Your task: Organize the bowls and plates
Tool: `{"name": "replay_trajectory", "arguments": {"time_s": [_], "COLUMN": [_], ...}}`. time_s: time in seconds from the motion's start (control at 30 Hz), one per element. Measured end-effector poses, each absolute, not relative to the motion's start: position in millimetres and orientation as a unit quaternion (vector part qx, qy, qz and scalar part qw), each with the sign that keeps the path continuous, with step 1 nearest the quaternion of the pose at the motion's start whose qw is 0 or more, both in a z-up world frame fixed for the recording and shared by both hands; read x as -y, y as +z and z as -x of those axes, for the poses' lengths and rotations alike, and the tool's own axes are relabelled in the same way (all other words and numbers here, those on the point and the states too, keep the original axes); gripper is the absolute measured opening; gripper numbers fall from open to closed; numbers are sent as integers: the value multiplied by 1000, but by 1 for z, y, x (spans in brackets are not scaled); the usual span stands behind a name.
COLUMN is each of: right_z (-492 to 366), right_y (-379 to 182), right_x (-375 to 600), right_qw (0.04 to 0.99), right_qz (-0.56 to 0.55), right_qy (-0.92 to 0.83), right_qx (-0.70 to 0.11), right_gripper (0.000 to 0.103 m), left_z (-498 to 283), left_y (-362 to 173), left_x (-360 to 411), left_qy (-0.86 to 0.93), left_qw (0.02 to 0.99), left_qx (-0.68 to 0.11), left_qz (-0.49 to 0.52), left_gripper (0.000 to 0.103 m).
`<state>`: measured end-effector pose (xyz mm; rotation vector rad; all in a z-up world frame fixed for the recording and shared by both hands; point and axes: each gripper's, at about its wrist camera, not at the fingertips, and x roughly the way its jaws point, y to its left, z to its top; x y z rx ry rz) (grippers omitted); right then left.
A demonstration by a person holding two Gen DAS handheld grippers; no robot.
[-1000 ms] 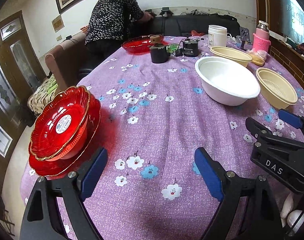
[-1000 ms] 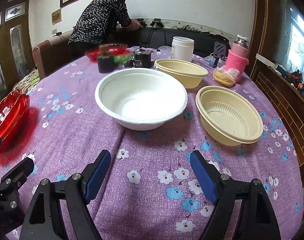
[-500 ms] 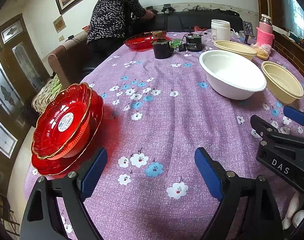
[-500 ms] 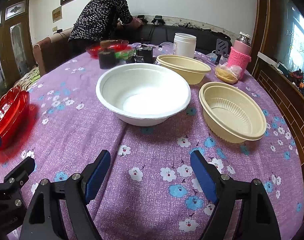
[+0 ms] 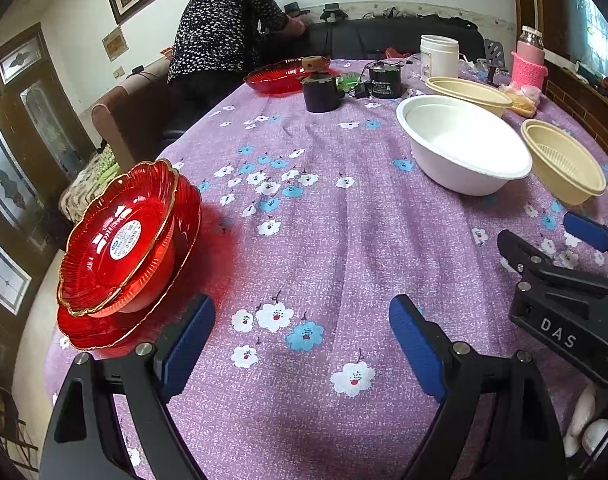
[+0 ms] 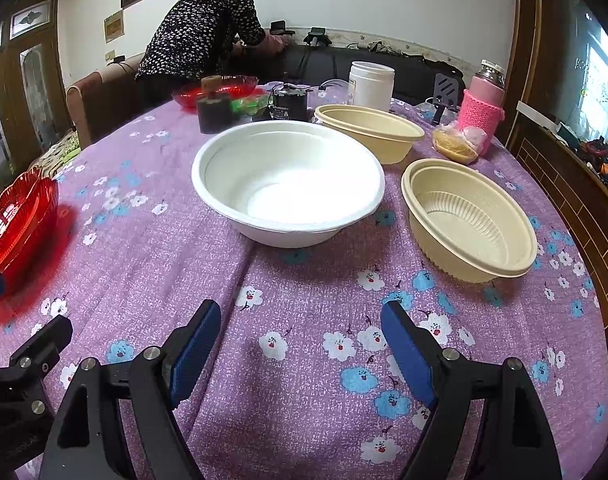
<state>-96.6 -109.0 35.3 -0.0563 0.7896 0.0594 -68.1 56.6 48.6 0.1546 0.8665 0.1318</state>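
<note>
In the left wrist view, nothing on the counter [image 5: 324,240] had shifted since the earlier frame. The left claw [image 5: 302,340] was held apart, empty; the red bowl [image 5: 118,236] sat upright on a red plate [image 5: 184,256] at the counter's left edge.

In the right wrist view, the scene was likewise unchanged. The right claw [image 6: 300,350] was held apart, empty; the white bowl [image 6: 288,188] and two beige bowls [image 6: 470,220] [image 6: 370,132] stood upright, mouths up, round with no long axis.
</note>
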Motion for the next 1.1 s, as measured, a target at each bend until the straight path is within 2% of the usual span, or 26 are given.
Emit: {"name": "replay_trajectory", "arguments": {"time_s": [0.27,0.43,0.63,0.77,0.97,1.1], "right_z": [104,108,131,159,207,202], "right_y": [39,47,85,145,280,379], "right_x": [109,113,113,109,125,151], "right_qw": [931,941,951,957,973,969], "right_qz": [-2,-34,-57,-44,3,-23], "right_qy": [57,69,83,113,106,89], "right_qx": [-359,-330,-291,-263,-204,-231], "right_gripper": [86,86,86,86,87,88], "left_z": [104,143,176,187,183,171], "left_y": [95,148,203,248,321,382], "left_x": [-78,-120,-162,-173,-182,-181], "left_qy": [17,34,25,-43,-108,-92], "left_qw": [919,938,950,953,957,973], "left_qx": [-393,-343,-303,-285,-245,-196], "left_qz": [-9,32,74,99,114,82], "left_gripper": [88,88,89,89,92,92]}}
